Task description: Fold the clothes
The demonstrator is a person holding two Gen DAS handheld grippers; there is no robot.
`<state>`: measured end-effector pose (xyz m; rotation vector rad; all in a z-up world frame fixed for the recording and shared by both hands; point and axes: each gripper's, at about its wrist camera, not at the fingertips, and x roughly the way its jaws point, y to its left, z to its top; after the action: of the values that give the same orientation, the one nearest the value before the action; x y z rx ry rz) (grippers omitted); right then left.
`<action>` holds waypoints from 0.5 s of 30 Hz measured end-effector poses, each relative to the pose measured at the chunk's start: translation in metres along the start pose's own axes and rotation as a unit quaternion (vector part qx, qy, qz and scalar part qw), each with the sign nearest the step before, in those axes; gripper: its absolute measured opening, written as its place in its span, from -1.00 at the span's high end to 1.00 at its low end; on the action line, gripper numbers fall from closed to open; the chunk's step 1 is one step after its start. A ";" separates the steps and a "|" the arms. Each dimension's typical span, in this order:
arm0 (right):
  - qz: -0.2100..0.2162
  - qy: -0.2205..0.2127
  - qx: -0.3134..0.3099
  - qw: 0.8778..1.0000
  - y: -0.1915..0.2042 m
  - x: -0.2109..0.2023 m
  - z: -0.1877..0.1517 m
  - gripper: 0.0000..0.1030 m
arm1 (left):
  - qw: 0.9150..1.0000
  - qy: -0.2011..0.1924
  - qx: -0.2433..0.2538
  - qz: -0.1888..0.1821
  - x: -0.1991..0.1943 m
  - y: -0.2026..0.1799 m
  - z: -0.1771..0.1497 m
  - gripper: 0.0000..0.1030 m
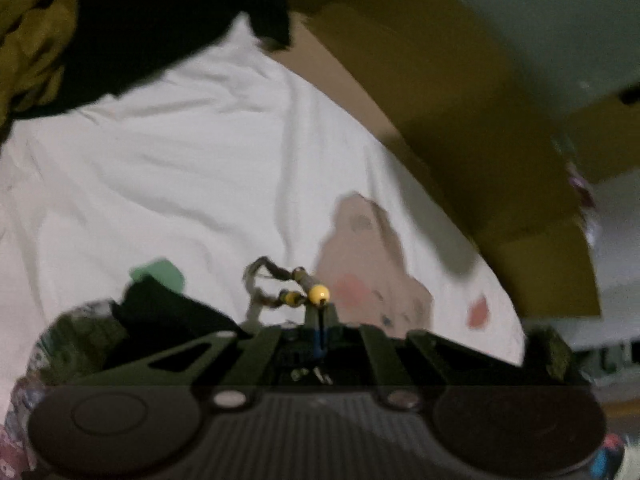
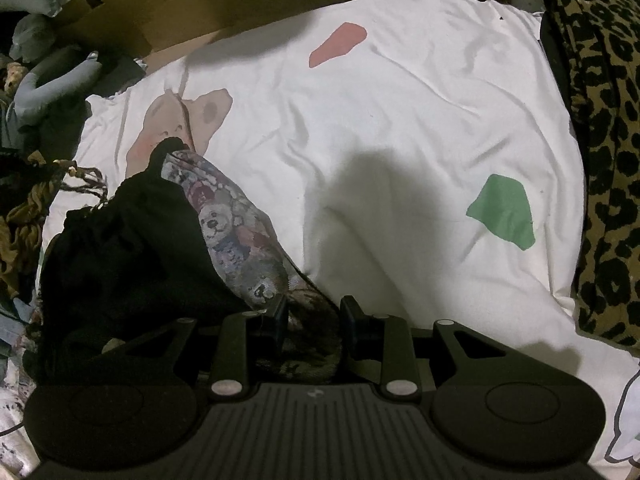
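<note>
The sheet is white. It has a pink blob at 12 o'clock, a green blob at 3 o'clock, and a light brown bear shape at 10 o'clock. The little garment has a teddy bear pattern in grey, brown and dark red, and its inside is black. At the 3 o'clock edge lies a leopard blanket, tan with black spots. The box is brown. From the left camera, a yellow bead sits on a cord, a mustard cloth is at 10 o'clock and a black cloth at 11 o'clock.
</note>
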<state>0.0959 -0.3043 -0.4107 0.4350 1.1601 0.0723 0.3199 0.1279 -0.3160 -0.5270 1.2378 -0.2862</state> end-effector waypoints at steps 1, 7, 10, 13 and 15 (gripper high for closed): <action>0.000 0.000 0.000 1.000 0.000 0.000 0.000 0.40 | 1.000 0.004 0.012 -0.009 -0.004 -0.003 -0.004 0.98; -0.001 0.002 -0.001 1.000 0.000 0.001 0.000 0.40 | 0.993 0.042 0.095 -0.057 -0.025 -0.024 -0.030 0.98; -0.001 0.000 -0.001 1.000 0.000 0.001 0.002 0.40 | 0.986 0.073 0.134 -0.071 -0.030 -0.034 -0.045 0.97; -0.001 -0.003 -0.003 1.000 0.001 0.001 0.004 0.40 | 0.978 0.105 0.158 -0.080 -0.034 -0.037 -0.062 0.97; 0.000 -0.005 -0.004 1.000 0.002 0.001 0.005 0.40 | 0.974 0.125 0.169 -0.082 -0.030 -0.037 -0.073 0.97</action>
<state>0.1016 -0.3039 -0.4094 0.4278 1.1493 0.0749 0.2444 0.0947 -0.2881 -0.3020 1.3544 -0.7071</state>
